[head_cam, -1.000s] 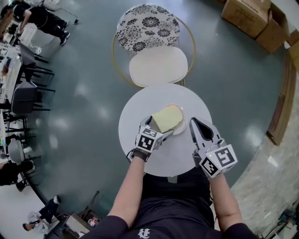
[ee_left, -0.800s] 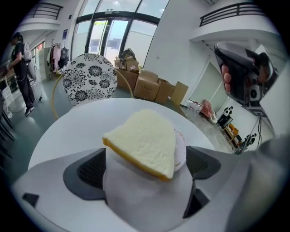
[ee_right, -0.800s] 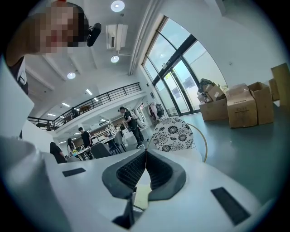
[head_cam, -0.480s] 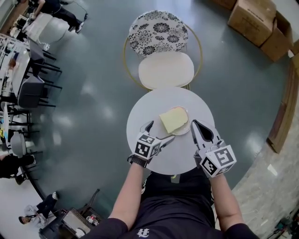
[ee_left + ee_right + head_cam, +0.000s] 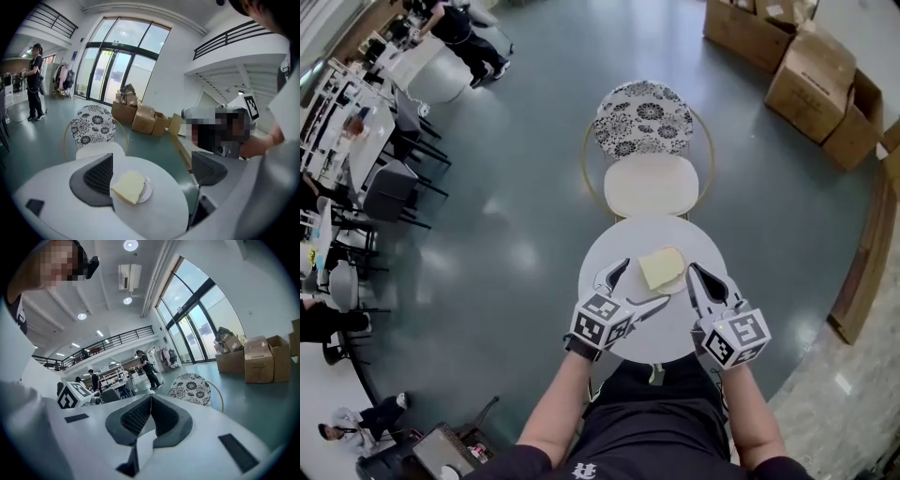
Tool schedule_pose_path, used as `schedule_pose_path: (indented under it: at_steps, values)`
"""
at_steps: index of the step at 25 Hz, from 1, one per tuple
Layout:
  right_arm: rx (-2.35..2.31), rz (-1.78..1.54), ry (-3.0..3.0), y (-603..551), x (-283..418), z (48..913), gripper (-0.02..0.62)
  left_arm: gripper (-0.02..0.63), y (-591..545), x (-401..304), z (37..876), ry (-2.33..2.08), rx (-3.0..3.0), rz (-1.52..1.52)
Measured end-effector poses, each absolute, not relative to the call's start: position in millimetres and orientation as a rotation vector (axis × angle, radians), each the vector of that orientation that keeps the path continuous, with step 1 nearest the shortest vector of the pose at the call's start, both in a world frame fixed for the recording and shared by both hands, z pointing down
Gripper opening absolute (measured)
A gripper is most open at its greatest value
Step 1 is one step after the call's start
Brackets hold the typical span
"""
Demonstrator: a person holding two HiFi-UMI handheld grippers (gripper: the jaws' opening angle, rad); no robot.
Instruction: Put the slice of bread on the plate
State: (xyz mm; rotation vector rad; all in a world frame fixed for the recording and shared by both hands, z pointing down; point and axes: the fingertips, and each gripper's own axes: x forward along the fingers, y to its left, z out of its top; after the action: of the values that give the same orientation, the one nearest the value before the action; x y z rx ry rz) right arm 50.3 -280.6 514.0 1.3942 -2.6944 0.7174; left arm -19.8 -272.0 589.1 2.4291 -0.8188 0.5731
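Observation:
A pale yellow slice of bread (image 5: 661, 267) lies flat on a small white plate (image 5: 675, 281) on the round white table (image 5: 637, 323). In the left gripper view the bread (image 5: 129, 186) hangs over the near edge of the plate (image 5: 147, 191). My left gripper (image 5: 643, 283) is open wide just short of the bread, with nothing between its fingers (image 5: 93, 180). My right gripper (image 5: 696, 273) is shut and empty to the right of the plate; the right gripper view has its two pads (image 5: 140, 416) pressed together, pointing over the table.
A chair with a white seat (image 5: 652, 185) and a floral back (image 5: 649, 117) stands just beyond the table. Cardboard boxes (image 5: 811, 70) sit at the far right. Desks, dark chairs and people (image 5: 356, 141) fill the far left across the green floor.
The left gripper has let go of the bread, which now rests on the plate, and has drawn back toward me. The right gripper stayed shut beside the plate.

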Motion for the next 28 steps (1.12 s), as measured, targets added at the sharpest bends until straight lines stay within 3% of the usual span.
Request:
schedule_pose_path:
  at_steps: [11, 21, 28]
  values:
    - [1.428, 0.583, -2.732, -278, 48, 434, 0.006, 0.414, -274, -21, 468, -0.911, 2.544, 0.323]
    - [1.391, 0.440, -2.796, -270, 41, 378, 0.006, 0.118, -270, -18, 378, -1.042, 2.625, 0.095]
    - [1.361, 0.379, -2.842, -266, 38, 354, 0.006, 0.052, -263, -12, 347, -1.086, 2.650, 0.044]
